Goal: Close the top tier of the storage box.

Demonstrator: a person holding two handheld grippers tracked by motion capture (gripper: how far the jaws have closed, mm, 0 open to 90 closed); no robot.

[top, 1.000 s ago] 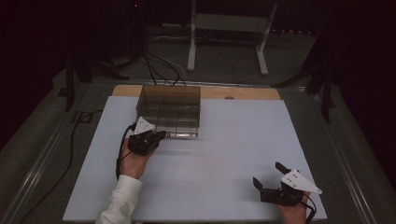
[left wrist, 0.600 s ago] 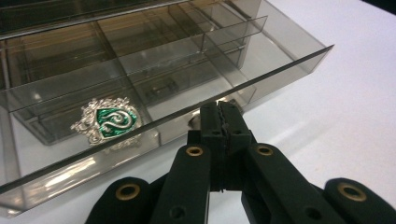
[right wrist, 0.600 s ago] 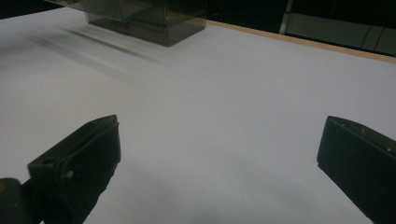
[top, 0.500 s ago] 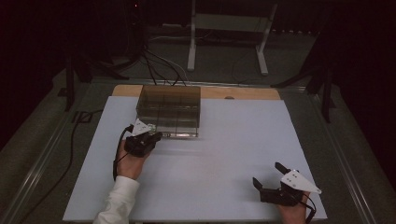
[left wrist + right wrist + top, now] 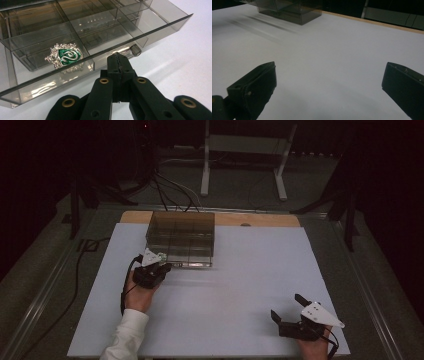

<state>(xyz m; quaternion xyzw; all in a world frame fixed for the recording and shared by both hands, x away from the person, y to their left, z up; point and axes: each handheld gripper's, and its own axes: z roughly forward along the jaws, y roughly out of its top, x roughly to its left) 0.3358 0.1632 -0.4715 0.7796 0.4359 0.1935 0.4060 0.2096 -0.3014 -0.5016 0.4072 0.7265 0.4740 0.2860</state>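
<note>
A smoky clear organiser box (image 5: 182,232) stands at the back of the white table (image 5: 240,285). Its drawer (image 5: 155,22) is slid out toward me, divided into compartments. A silver crest badge with a green snake shield (image 5: 65,56) lies in a front compartment. My left gripper (image 5: 120,61) is shut with nothing between its jaws, its tips at the drawer's front wall just left of the small knob (image 5: 135,50). From above, the left gripper (image 5: 166,268) sits at the box's front left corner. My right gripper (image 5: 287,306) rests open near the front right of the table, holding nothing (image 5: 329,75).
The box's corner (image 5: 294,10) shows far off in the right gripper view, across bare white table. A wooden strip (image 5: 260,219) runs along the table's far edge. Cables (image 5: 165,195) and a white stand (image 5: 245,150) lie on the dark floor beyond.
My left hand has drifted slightly left, along the front of the box, with its jaws still shut. The right gripper has stayed where it was.
</note>
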